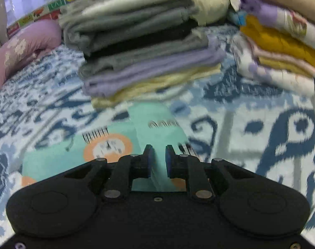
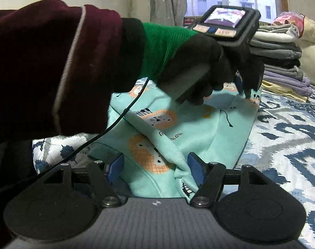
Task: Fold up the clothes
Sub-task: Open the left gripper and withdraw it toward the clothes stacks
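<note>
A teal garment [image 1: 64, 157] printed with orange lion faces lies on the blue-and-white patterned bedspread [image 1: 251, 128]. My left gripper [image 1: 159, 155] is shut on a raised fold of it that runs between the blue pads. In the right wrist view the same teal garment [image 2: 199, 128] spreads ahead, and a gloved hand [image 2: 199, 62] holds the left gripper [image 2: 245, 89] down at its far edge. My right gripper [image 2: 155, 166] stands open at the near edge, with a ridge of teal cloth lying between its widely spread fingers.
A tall stack of folded clothes [image 1: 140, 47] in grey, black, lilac and cream sits just beyond the garment, also in the right wrist view [image 2: 282, 62]. A second pile [image 1: 282, 47] lies to its right, a pink pillow [image 1: 26, 45] at left. A maroon sleeve [image 2: 43, 62] fills the left.
</note>
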Tool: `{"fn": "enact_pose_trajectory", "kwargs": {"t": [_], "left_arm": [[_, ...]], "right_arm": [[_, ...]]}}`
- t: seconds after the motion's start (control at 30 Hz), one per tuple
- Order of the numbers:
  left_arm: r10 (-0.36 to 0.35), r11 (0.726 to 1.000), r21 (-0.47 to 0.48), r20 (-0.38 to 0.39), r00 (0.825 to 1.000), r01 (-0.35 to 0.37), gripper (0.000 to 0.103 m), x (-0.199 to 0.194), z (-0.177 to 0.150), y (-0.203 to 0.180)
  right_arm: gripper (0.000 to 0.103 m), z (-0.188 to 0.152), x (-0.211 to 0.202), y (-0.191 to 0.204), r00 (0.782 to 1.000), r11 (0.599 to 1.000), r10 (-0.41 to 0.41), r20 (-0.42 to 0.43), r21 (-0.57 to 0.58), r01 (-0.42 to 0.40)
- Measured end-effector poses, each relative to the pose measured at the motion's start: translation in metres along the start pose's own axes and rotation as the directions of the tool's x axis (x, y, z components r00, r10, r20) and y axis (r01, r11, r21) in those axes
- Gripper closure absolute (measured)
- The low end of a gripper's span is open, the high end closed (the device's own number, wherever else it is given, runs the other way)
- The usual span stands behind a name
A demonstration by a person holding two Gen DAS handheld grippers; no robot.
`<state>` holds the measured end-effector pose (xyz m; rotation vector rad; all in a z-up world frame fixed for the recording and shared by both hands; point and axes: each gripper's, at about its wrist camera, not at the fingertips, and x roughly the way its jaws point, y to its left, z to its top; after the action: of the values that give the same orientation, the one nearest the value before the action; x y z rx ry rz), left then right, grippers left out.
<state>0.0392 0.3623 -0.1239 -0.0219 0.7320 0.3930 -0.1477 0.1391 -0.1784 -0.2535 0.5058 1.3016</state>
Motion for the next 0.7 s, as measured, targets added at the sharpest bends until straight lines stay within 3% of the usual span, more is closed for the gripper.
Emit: {"fn": "enact_pose_trajectory", "kwargs": {"t": [0.1,0.17,0.63,0.7], "left_arm": [[-0.005,1.000,0.021,0.005,1.000,0.005,0.090,0.012,0.010,-0.005],[0.029,0.999,0.039,-0.054,0.998,-0.027,0.091,0.040,0.011,-0.003],[-0.120,0.990,-0.070,0.045,0.992,0.123,0.092,0.013,0.017,0.032],[-0.108,0.993,-0.049,0.025,0.994,0.109,0.092,0.019,0.015,0.027]], "right_arm": [[0.033,0.000,0.001,-0.001,1.000,1.000,0.011,0.002,0.013,-0.011],[0.032,0.000,0.002,-0.001,1.000,1.000,0.016,0.003,0.020,-0.016],[0.031,-0.003,0.002,-0.002,1.000,0.999,0.024,0.001,0.031,-0.024],[0.031,-0.002,0.001,-0.003,1.000,0.999,0.027,0.001,0.031,-0.027]]}}
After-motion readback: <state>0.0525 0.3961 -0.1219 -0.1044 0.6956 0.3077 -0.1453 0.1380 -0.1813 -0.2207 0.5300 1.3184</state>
